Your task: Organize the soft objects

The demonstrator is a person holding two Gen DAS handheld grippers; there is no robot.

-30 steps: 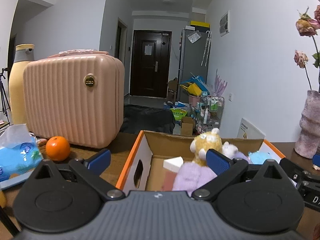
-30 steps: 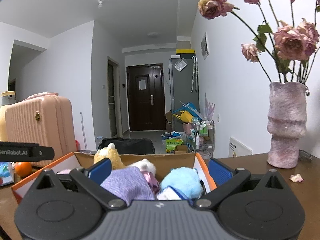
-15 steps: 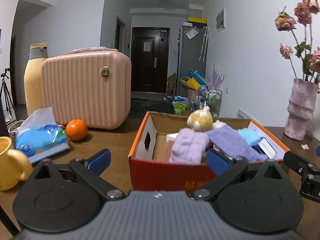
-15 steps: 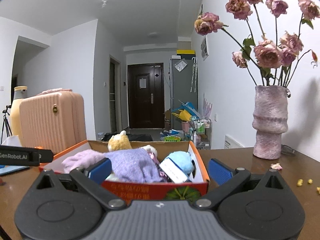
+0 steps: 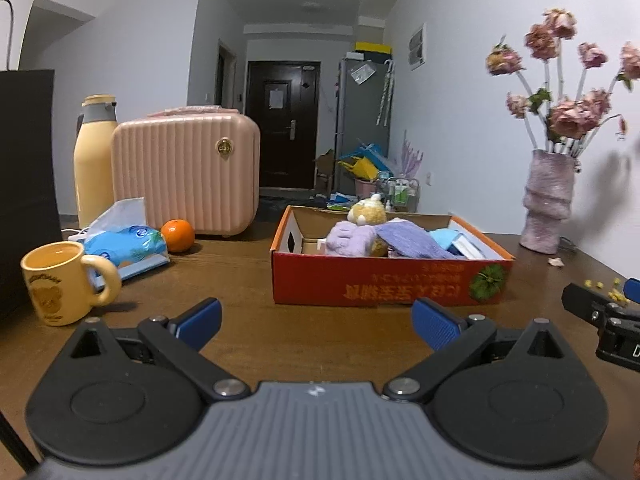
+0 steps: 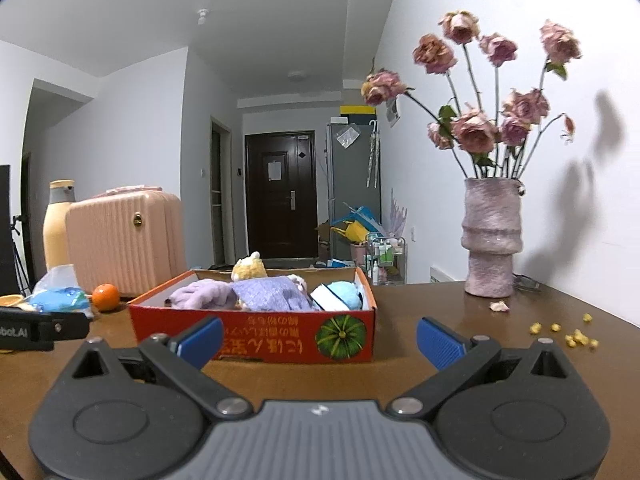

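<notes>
Left wrist view: the box [image 5: 384,284], red-sided with an orange rim, sits on the table [image 5: 248,280] just beyond the left claw [image 5: 316,322]. It holds the soft things: a yellow plush [image 5: 366,213] upright at the far side, a lilac plush [image 5: 348,236] in front of it, a purple cloth [image 5: 412,240] draped over the middle, and a blue plush [image 5: 444,237] at the right end with a white tag against it. All lie inside the box; the cloth reaches the near rim. The left claw is wide open, its blue pads [image 5: 202,318] well apart, and holds nothing; it hangs above bare table, near the box but not touching it. At the right edge of this view a part of the right claw [image 5: 600,312] shows.

Right wrist view: the right claw [image 6: 320,338] is likewise spread wide and empty, with the box's near right corner between its pads.

Left of the box lie an orange [image 5: 178,235], a blue tissue pack [image 5: 124,242] and a yellow mug [image 5: 64,282], the mug nearest. Behind them stand a pink case [image 5: 184,178] and a cream flask [image 5: 94,160], touching or almost so. Right of the box, at the far table edge, a pink vase [image 6: 491,236] holds dried roses [image 6: 476,132]. A fallen petal [image 6: 499,306] lies near its foot, and yellow crumbs [image 6: 568,334] are scattered on the table nearer.
</notes>
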